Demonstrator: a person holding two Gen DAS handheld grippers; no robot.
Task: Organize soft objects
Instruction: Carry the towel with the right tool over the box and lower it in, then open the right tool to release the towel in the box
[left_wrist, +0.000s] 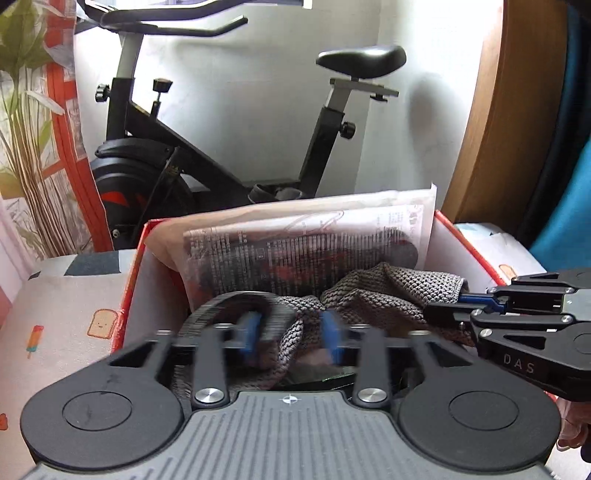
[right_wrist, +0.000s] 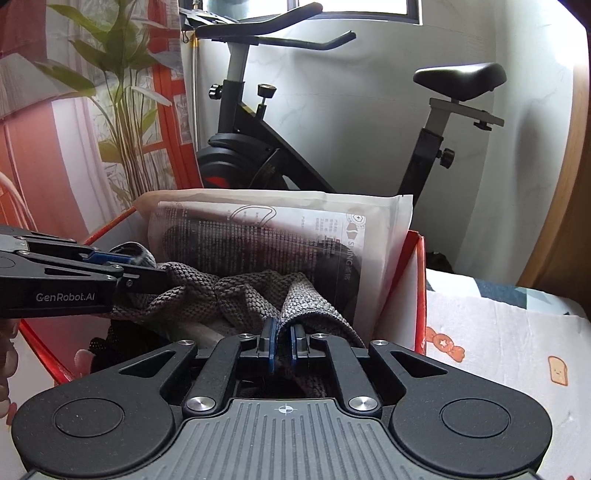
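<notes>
A grey knitted cloth lies crumpled inside a red box with white walls. My left gripper is over the box's near side with its blue pads apart, open, and a loose fold of the cloth lies between them without being pressed. A black ribbed band curves just behind its left pad. In the right wrist view my right gripper is shut on a fold of the grey cloth. The left gripper reaches in from the left there. A printed plastic bag stands at the back of the box.
An exercise bike stands behind the box against a white wall. The box rests on a sheet printed with toast and ice lollies. A leafy plant is at the left, and a curved wooden panel at the right. Something of black mesh lies in the box.
</notes>
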